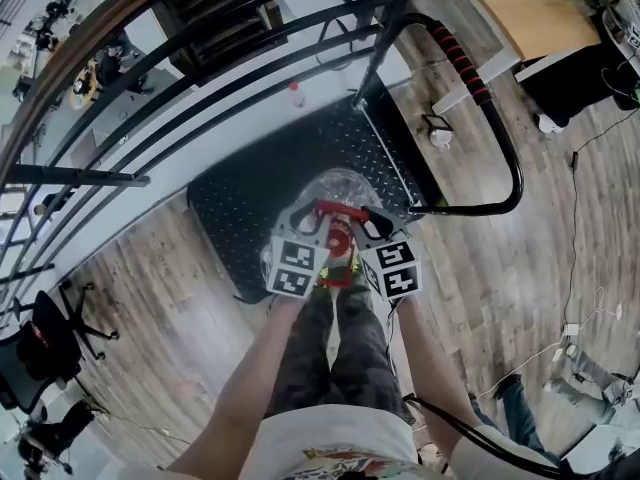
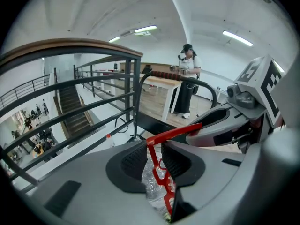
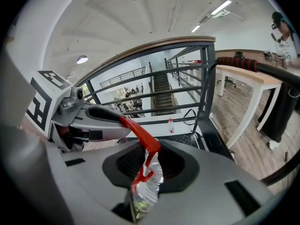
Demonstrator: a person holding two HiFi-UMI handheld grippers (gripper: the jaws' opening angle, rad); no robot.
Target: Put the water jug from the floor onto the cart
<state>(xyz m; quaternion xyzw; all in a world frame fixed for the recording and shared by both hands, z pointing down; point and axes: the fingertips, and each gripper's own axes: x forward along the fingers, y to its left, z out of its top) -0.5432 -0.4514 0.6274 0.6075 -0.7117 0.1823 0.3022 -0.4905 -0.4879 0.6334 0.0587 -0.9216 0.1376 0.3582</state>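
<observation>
Clear jug (image 1: 338, 183), red handle (image 1: 341, 236) – bright! Blk diamond-plate on cart deck (image 1: 250, 203). Red/blk stripes on cart grip (image 1: 462, 63). Wht cubes (image 1: 297, 265) w/ blk squares. Brown wood-grain floor (image 1: 520, 268). Camo trousers (image 1: 335, 358). Blk rail (image 2: 134, 97), brown wood top. Grey left gripper (image 2: 152, 159), grey right gripper (image 3: 149, 164), blk ribbed pads (image 2: 132, 161).

Water jug (image 1: 335, 183) — clear plastic, red carry handle (image 1: 337, 230) on top, upright — is seen over the near part of the cart (image 1: 250, 203), whose black tread-plate deck is fitted with a red-gripped push bar (image 1: 470, 68); contact with the deck cannot be told.
</observation>
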